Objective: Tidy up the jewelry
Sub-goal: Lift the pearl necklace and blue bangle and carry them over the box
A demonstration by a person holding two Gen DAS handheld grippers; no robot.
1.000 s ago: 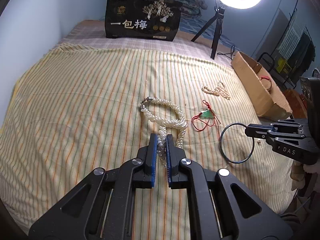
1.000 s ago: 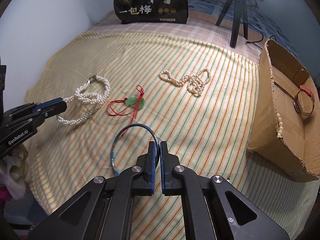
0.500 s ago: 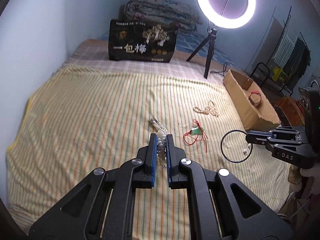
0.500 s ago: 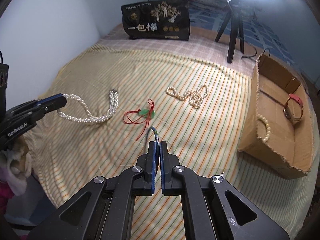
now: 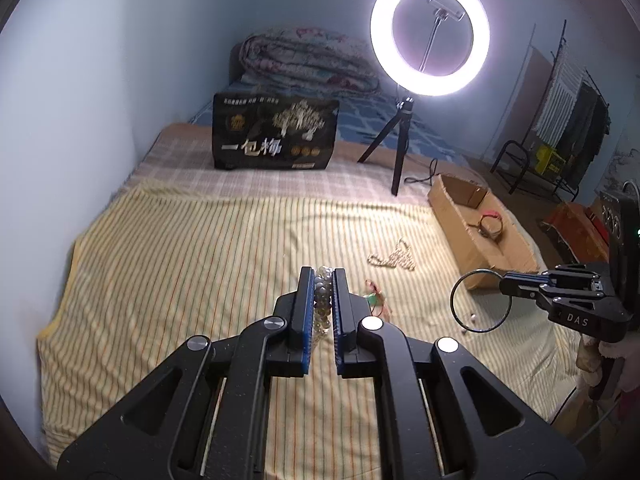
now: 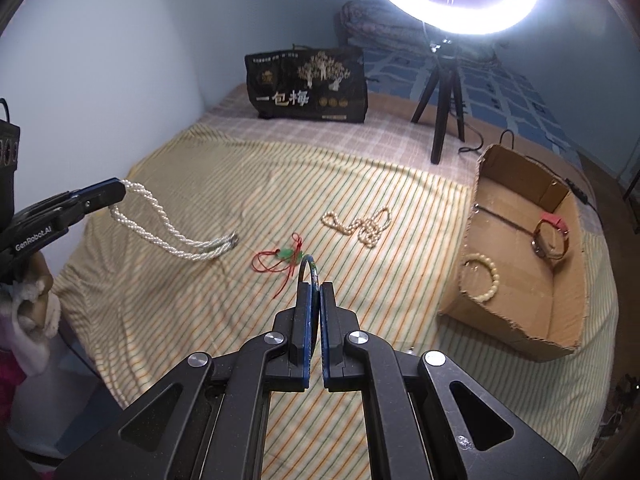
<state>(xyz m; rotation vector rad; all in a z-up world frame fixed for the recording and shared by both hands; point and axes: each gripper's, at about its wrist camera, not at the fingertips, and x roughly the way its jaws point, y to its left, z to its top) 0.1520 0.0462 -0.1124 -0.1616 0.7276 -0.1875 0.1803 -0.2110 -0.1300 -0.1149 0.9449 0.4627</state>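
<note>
Left hand-held gripper (image 5: 323, 280) clamps twisted pearl necklace (image 6: 176, 236); right hand-held gripper (image 6: 313, 294) pinches bangle (image 5: 480, 301). Carry both clear over cardboard box (image 6: 516, 332) rim before releasing.

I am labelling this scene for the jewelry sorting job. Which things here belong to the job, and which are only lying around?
Belong to the job:
- twisted pearl necklace, in the left gripper
- dark bangle, in the right gripper
- loose pearl strand
- red cord pendant
- cardboard box with watch and bead bracelet

Only lying around:
- black bag
- ring light
- rolled quilt
</note>
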